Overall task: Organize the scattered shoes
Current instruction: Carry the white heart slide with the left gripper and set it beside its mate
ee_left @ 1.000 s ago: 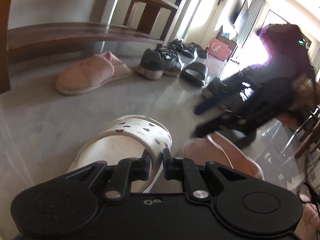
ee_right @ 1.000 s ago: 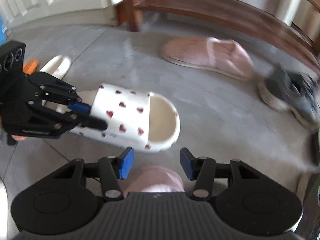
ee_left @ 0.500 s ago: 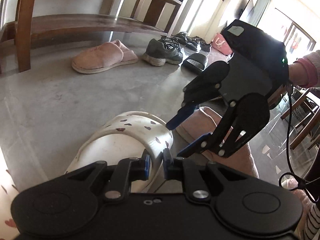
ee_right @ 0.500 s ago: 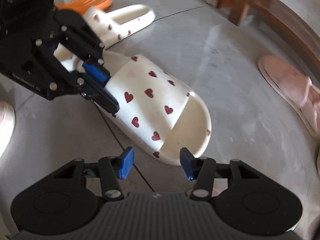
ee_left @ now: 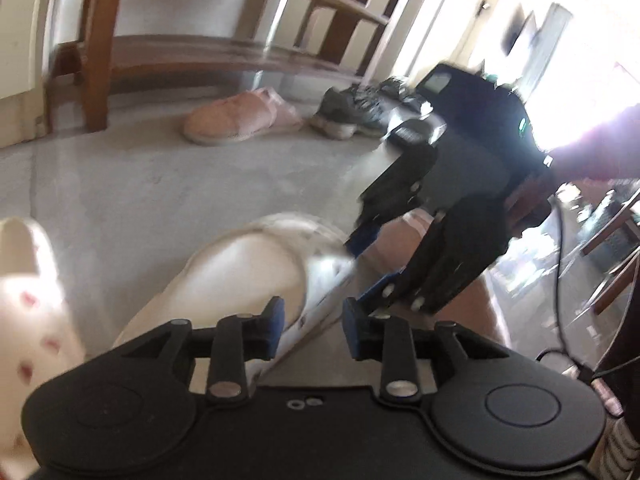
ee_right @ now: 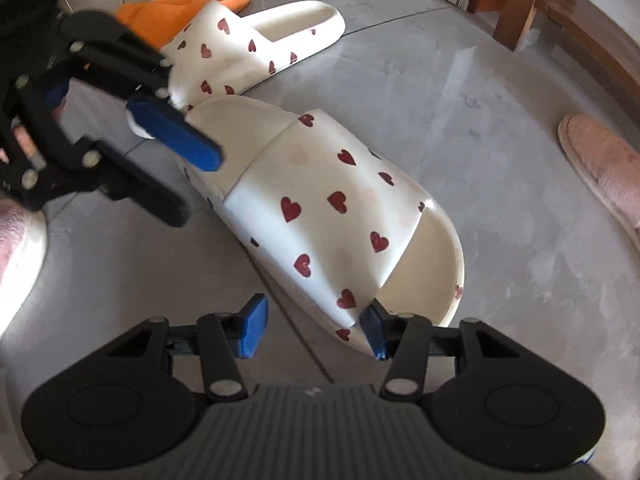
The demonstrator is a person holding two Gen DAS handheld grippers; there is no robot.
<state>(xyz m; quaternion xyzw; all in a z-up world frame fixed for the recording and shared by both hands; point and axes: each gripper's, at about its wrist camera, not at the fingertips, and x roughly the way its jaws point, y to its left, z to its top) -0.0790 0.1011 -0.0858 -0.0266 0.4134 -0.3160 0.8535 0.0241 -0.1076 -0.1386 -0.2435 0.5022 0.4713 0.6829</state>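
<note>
Left wrist view is pretty blurry. The left gripper [ee_left: 312,326] has its jaws opening, and the edge of the white heart-print slide [ee_left: 248,268] sits in the gap between the blue pads, but the pads don't look like they're pressing on it. Just ahead and to the right of it, the right gripper [ee_left: 366,268] hangs over the toe end of that same slide, jaws parted. Farther ahead, a pink slipper [ee_left: 236,120] lies on the grey floor [ee_left: 120,188] by the wooden shoe rack [ee_left: 192,56], with dark sneakers [ee_left: 348,116] to its right. A second heart-print slide [ee_left: 28,300] pokes in at the left edge.

Right wrist view is sharper. The right gripper [ee_right: 314,330] is about half open, holding nothing; the slide's [ee_right: 332,208] toe end lies right in front of it, and its right pad looks to be right against the slide's edge, though I can't tell if it really touches. The left gripper [ee_right: 172,168] is up and to the left, at the heel end. Beyond it sits the matching slide [ee_right: 260,40], with an orange shoe [ee_right: 180,10] behind that. The pink slipper [ee_right: 604,164] is off to the right.
</note>
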